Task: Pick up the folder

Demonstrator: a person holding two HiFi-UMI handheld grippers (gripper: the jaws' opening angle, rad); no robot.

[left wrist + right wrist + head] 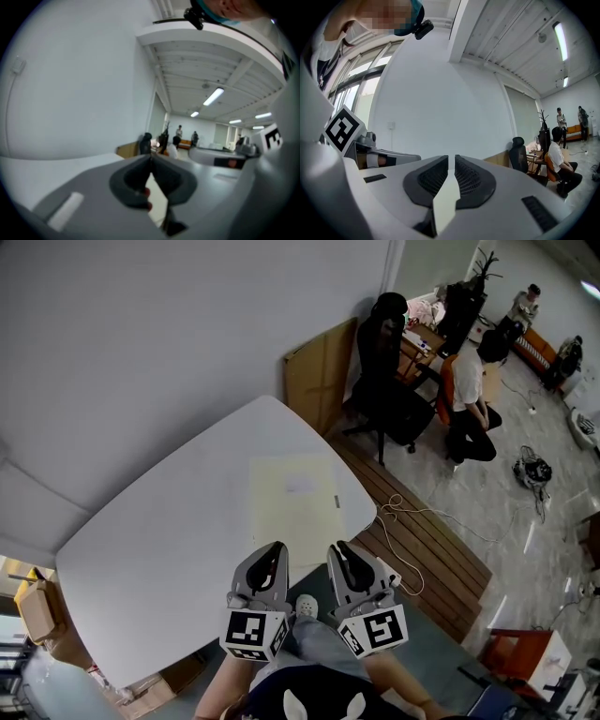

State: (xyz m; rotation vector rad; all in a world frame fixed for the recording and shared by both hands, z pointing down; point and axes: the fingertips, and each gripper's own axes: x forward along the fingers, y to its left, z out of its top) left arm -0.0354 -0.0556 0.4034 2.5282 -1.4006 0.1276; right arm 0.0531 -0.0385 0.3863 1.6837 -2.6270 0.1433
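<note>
A pale yellow folder (295, 507) lies flat on the white table (169, 531), near the table's right edge. Both grippers hover side by side over the folder's near end. The left gripper (278, 547) is shut, its jaws meeting with nothing between them, and the right gripper (338, 547) is shut and empty too. In the left gripper view the left gripper (150, 159) has its jaws together, and a strip of the folder (158, 202) shows below them. In the right gripper view the right gripper (451, 160) is closed over a pale strip of the folder (444, 202).
A cardboard sheet (321, 374) leans on the wall beyond the table. A black office chair (386, 381) and a seated person (469, 395) are at the back right. Wooden slats (422, 549) and a white cable (412, 517) lie right of the table. Boxes (37, 610) stand at the lower left.
</note>
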